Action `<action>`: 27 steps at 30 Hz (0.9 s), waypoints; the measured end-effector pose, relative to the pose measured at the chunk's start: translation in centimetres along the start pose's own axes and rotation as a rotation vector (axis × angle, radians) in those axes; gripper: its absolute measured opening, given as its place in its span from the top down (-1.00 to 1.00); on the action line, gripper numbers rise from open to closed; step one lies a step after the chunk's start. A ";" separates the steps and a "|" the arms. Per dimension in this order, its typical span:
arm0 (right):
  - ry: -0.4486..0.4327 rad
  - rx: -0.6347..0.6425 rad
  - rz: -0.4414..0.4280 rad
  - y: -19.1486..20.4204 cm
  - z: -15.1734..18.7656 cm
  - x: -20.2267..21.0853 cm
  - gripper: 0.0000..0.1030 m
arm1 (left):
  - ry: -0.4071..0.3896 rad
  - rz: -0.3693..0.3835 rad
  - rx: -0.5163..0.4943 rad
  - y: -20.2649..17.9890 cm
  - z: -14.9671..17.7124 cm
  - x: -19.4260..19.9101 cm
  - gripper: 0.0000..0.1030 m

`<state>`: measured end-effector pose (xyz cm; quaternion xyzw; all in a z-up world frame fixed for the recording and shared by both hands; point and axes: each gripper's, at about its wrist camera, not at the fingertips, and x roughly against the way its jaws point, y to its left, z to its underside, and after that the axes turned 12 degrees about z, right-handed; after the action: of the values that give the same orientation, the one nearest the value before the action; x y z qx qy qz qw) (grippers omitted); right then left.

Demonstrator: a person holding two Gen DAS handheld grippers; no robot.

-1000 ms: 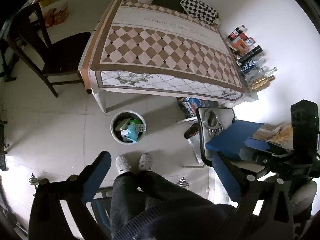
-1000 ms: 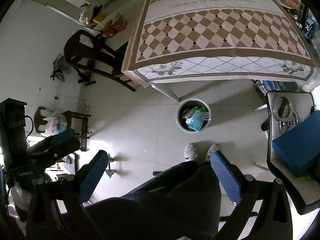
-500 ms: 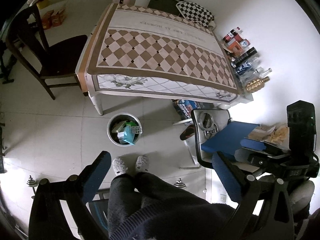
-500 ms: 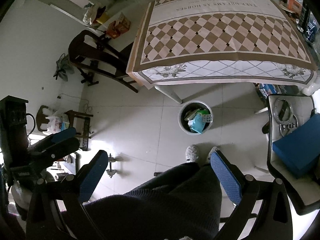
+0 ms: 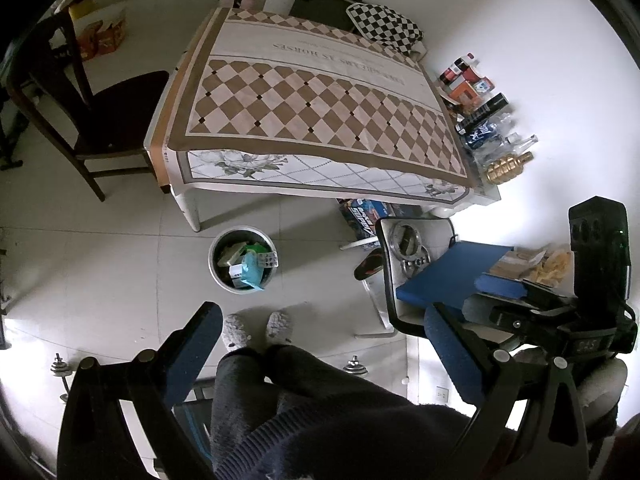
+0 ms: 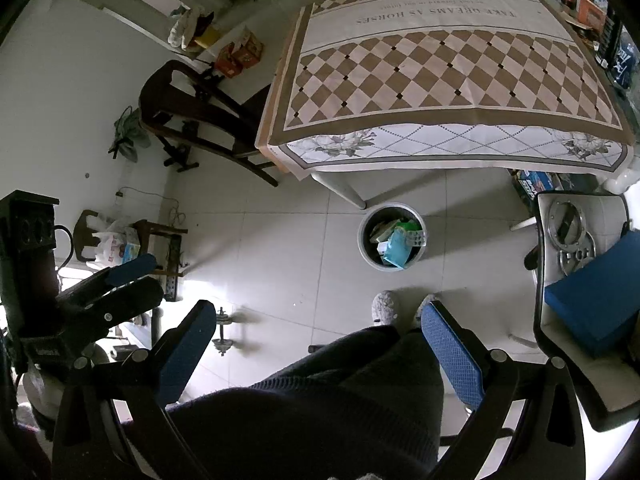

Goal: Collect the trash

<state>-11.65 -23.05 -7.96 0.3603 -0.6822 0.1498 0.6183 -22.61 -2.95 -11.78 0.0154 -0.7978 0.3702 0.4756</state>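
Your left gripper [image 5: 324, 340] and right gripper [image 6: 316, 336] both hung spread wide with nothing between the pads, above your legs. The table [image 5: 312, 120] stood beyond; the trash bin [image 5: 224, 280], holding packaging, sat on the floor by its leg, ahead of your slippers [image 5: 256, 330].

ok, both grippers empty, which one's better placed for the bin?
Marginal, probably left. Both the left gripper and right gripper are open and high above the trash bin; the bin sits nearer the image centreline in the left view.

Black gripper frames, blue textured fingers [image 5: 452, 354] — silver screws, dark knit trousers [image 5: 256, 392], grey slippers [image 5: 236, 330]
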 end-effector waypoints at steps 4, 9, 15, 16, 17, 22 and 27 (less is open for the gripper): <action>-0.001 -0.001 0.000 0.0 0.0 0.0 -1.00 | 0.005 0.002 0.000 0.2 0.0 0.0 -1.00; 0.000 0.002 -0.001 0.0 0.0 0.1 -1.00 | 0.006 0.006 0.001 -0.1 0.1 -0.1 -1.00; 0.001 0.001 -0.001 -0.2 0.1 0.2 -1.00 | 0.012 0.011 -0.004 -0.5 0.3 -0.4 -1.00; 0.002 0.001 -0.002 -0.1 0.2 0.2 -1.00 | 0.013 0.012 -0.004 -0.5 0.3 -0.4 -1.00; 0.003 0.002 -0.003 -0.2 0.2 0.2 -1.00 | 0.013 0.012 -0.003 -0.5 0.3 -0.5 -1.00; 0.006 0.002 -0.004 -0.2 0.7 0.3 -1.00 | 0.014 0.014 -0.003 -0.6 0.3 -0.5 -1.00; 0.006 0.000 -0.004 -0.2 0.8 0.3 -1.00 | 0.013 0.013 -0.002 -0.7 0.4 -0.5 -1.00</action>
<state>-12.07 -23.76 -7.92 0.3611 -0.6795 0.1495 0.6209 -22.33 -3.85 -11.87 0.0074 -0.7952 0.3727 0.4783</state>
